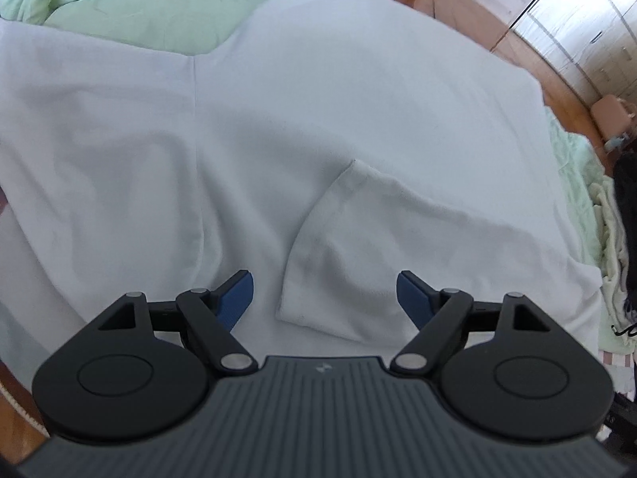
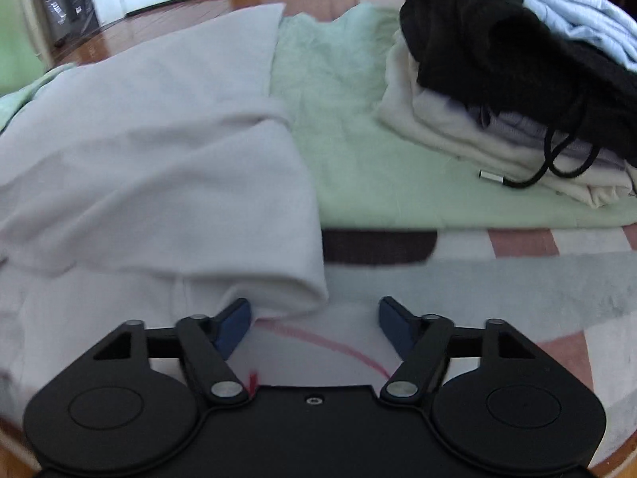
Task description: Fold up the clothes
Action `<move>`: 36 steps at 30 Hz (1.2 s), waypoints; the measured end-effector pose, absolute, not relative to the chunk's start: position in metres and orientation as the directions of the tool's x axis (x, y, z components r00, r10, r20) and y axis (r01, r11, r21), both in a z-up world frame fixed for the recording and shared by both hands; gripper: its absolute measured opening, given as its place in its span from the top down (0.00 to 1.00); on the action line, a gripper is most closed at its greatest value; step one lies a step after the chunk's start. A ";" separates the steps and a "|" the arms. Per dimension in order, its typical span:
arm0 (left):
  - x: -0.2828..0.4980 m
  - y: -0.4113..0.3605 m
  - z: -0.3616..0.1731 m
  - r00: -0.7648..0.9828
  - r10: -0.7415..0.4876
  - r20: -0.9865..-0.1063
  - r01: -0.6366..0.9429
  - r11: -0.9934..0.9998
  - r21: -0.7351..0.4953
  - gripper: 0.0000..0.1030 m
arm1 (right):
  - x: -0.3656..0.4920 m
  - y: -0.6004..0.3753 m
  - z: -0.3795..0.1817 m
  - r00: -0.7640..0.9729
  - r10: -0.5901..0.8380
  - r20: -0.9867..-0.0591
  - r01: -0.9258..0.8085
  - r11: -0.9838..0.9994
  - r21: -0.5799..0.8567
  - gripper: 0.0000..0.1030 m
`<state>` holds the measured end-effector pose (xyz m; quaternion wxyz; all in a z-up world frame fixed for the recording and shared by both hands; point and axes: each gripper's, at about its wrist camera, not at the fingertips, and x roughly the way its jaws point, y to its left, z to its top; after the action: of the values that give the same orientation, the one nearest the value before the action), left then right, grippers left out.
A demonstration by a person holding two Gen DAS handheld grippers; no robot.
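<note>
A pale white garment (image 1: 278, 119) lies spread over the bed and fills most of the left wrist view, with a centre seam and a patch pocket (image 1: 342, 247). My left gripper (image 1: 324, 292) hovers open just above it, the pocket's lower edge between the blue pads (image 1: 237, 298). In the right wrist view the same garment (image 2: 151, 167) lies folded over on the left, its rounded lower corner near my right gripper (image 2: 314, 324). That gripper is open with nothing between its fingers, above a patterned blanket.
A stack of folded clothes (image 2: 497, 91) sits at the right, a black hooded top with a drawstring (image 2: 557, 163) on it. A mint green sheet (image 2: 358, 139) covers the bed; a green duvet (image 1: 131, 4) lies behind. Wooden floor and a wardrobe (image 1: 577, 28) surround it.
</note>
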<state>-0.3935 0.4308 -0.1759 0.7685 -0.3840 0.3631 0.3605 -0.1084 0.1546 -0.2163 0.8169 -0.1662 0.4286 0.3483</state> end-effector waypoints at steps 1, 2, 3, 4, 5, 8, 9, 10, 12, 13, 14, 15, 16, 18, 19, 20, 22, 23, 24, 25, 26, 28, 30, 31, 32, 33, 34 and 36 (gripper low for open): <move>-0.393 0.430 -0.172 0.482 0.287 -0.828 -0.828 0.458 -0.324 0.23 | -0.110 0.160 -0.216 0.404 0.426 -0.809 -0.710 0.704 0.016 0.24; -0.392 0.428 -0.170 0.485 0.300 -0.821 -0.825 0.468 -0.317 0.23 | -0.113 0.164 -0.215 0.408 0.446 -0.797 -0.719 0.694 0.020 0.34; -0.392 0.427 -0.168 0.485 0.310 -0.818 -0.824 0.475 -0.309 0.23 | -0.116 0.167 -0.212 0.407 0.476 -0.780 -0.746 0.666 0.017 0.74; -0.392 0.427 -0.167 0.483 0.314 -0.817 -0.823 0.480 -0.303 0.23 | -0.120 0.170 -0.209 0.406 0.503 -0.763 -0.770 0.638 0.011 0.99; -0.392 0.427 -0.167 0.480 0.310 -0.821 -0.824 0.482 -0.300 0.23 | -0.124 0.168 -0.204 0.461 0.487 -0.742 -0.756 0.654 -0.040 0.96; -0.390 0.427 -0.172 0.440 0.283 -0.852 -0.843 0.458 -0.283 0.23 | -0.138 0.155 -0.190 0.611 0.446 -0.654 -0.690 0.705 -0.163 0.97; -0.391 0.426 -0.173 0.431 0.272 -0.860 -0.849 0.444 -0.286 0.23 | -0.141 0.152 -0.189 0.628 0.431 -0.648 -0.680 0.709 -0.186 0.97; -0.395 0.424 -0.174 0.441 0.266 -0.857 -0.849 0.432 -0.303 0.23 | -0.146 0.149 -0.188 0.639 0.420 -0.645 -0.676 0.706 -0.210 0.97; -0.401 0.421 -0.178 0.471 0.256 -0.844 -0.842 0.415 -0.344 0.23 | -0.153 0.152 -0.198 0.642 0.383 -0.664 -0.685 0.676 -0.272 0.97; -0.403 0.422 -0.181 0.471 0.248 -0.846 -0.844 0.404 -0.352 0.23 | -0.154 0.153 -0.205 0.645 0.366 -0.671 -0.680 0.675 -0.285 0.97; -0.404 0.422 -0.184 0.472 0.239 -0.849 -0.847 0.392 -0.360 0.23 | -0.154 0.154 -0.213 0.647 0.348 -0.679 -0.675 0.675 -0.298 0.97; -0.406 0.423 -0.186 0.474 0.231 -0.850 -0.847 0.383 -0.368 0.23 | -0.150 0.155 -0.217 0.639 0.330 -0.694 -0.672 0.679 -0.296 0.98; -0.407 0.423 -0.186 0.479 0.225 -0.848 -0.845 0.379 -0.377 0.23 | -0.147 0.153 -0.215 0.630 0.339 -0.699 -0.671 0.691 -0.270 0.98; -0.404 0.422 -0.183 0.489 0.197 -0.850 -0.829 0.407 -0.383 0.26 | -0.141 0.151 -0.210 0.616 0.360 -0.701 -0.671 0.706 -0.227 0.97; -0.402 0.421 -0.182 0.491 0.190 -0.850 -0.822 0.425 -0.380 0.26 | -0.139 0.149 -0.206 0.609 0.368 -0.703 -0.673 0.709 -0.211 0.97; -0.400 0.420 -0.180 0.491 0.200 -0.848 -0.819 0.439 -0.371 0.26 | -0.137 0.146 -0.202 0.599 0.377 -0.707 -0.671 0.718 -0.185 0.97; -0.397 0.416 -0.177 0.492 0.221 -0.842 -0.812 0.465 -0.352 0.26 | -0.133 0.141 -0.200 0.587 0.384 -0.712 -0.663 0.733 -0.151 0.97; -0.395 0.414 -0.176 0.492 0.231 -0.839 -0.809 0.478 -0.343 0.29 | -0.131 0.139 -0.199 0.583 0.386 -0.715 -0.660 0.738 -0.141 0.97; -0.393 0.412 -0.175 0.493 0.241 -0.836 -0.805 0.491 -0.333 0.31 | -0.131 0.139 -0.199 0.581 0.386 -0.717 -0.662 0.737 -0.140 0.97; -0.391 0.411 -0.173 0.494 0.251 -0.833 -0.801 0.504 -0.323 0.32 | -0.131 0.139 -0.198 0.577 0.388 -0.719 -0.662 0.737 -0.135 0.97; -0.390 0.410 -0.172 0.488 0.265 -0.831 -0.802 0.512 -0.307 0.32 | -0.131 0.139 -0.197 0.573 0.390 -0.721 -0.664 0.737 -0.129 0.97; -0.386 0.410 -0.170 0.438 0.321 -0.840 -0.823 0.519 -0.231 0.32 | -0.129 0.140 -0.188 0.532 0.403 -0.745 -0.681 0.726 -0.094 0.96; -0.383 0.409 -0.170 0.397 0.347 -0.850 -0.827 0.538 -0.166 0.32 | -0.123 0.139 -0.174 0.499 0.420 -0.758 -0.688 0.723 -0.052 0.88; -0.383 0.409 -0.170 0.391 0.346 -0.853 -0.824 0.545 -0.156 0.32 | -0.121 0.140 -0.166 0.479 0.435 -0.763 -0.700 0.713 -0.033 0.82; -0.386 0.409 -0.170 0.398 0.335 -0.854 -0.820 0.548 -0.167 0.32 | -0.119 0.140 -0.158 0.459 0.449 -0.767 -0.711 0.703 -0.014 0.64; -0.389 0.410 -0.171 0.404 0.323 -0.855 -0.817 0.548 -0.179 0.32 | -0.117 0.140 -0.150 0.439 0.463 -0.770 -0.722 0.692 0.005 0.49; -0.387 0.411 -0.173 0.408 0.310 -0.858 -0.818 0.542 -0.193 0.32 | -0.116 0.140 -0.145 0.432 0.478 -0.765 -0.729 0.684 0.016 0.46; -0.384 0.414 -0.178 0.412 0.288 -0.864 -0.822 0.527 -0.216 0.31 | -0.114 0.141 -0.142 0.406 0.503 -0.763 -0.747 0.663 0.039 0.44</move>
<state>-0.3837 0.4140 -0.1776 0.7734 -0.3281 0.4066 0.3589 -0.1140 0.1412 -0.1418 0.8238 -0.1563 0.3911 0.3794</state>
